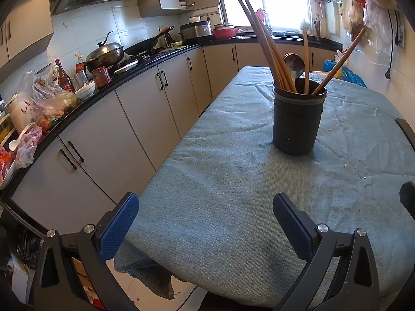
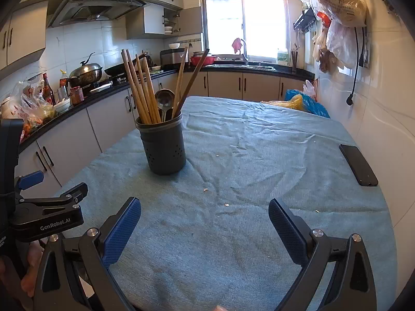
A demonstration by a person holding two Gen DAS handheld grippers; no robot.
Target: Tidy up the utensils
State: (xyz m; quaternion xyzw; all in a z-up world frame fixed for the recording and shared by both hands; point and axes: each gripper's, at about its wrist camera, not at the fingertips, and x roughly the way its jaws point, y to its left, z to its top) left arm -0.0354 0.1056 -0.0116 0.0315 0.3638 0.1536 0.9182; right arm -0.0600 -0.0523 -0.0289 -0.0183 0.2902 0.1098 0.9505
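Hovering claws, holder loaded

Hovering low over the near end of the tabletop (image 2: 259, 155), both claws are spread wide with nothing between the fingers. Left claw (image 1: 205, 207): blue-padded fingers apart, over the near left corner of the blue-green cloth (image 1: 220, 220), which hangs off the tabletop edge there. Right claw (image 2: 205, 210): fingers likewise apart, over bare cloth near the front edge. Left claw also shows at the left margin of the right wrist view, off the tabletop's left side.

Dark utensil holder (image 2: 164, 147) stands upright on the cloth, toward the left side of the tabletop, well ahead of both claws. Row of small holes low on its wall. Inside it:
- bundle of wooden chopsticks (image 2: 140, 90), leaning left, packed together
- metal spoon (image 2: 163, 99), bowl up, in the middle
- two more wooden sticks (image 2: 193, 79), leaning right, apart from the bundle

Black phone (image 2: 358, 164) lies flat on the cloth near the right edge, well apart from the holder. A few pale crumbs (image 2: 227, 204) scattered on the cloth between holder and right claw. Blue plastic bag (image 2: 308, 105) at the far right corner. Cluttered kitchen counter (image 1: 85, 96) runs along the left.
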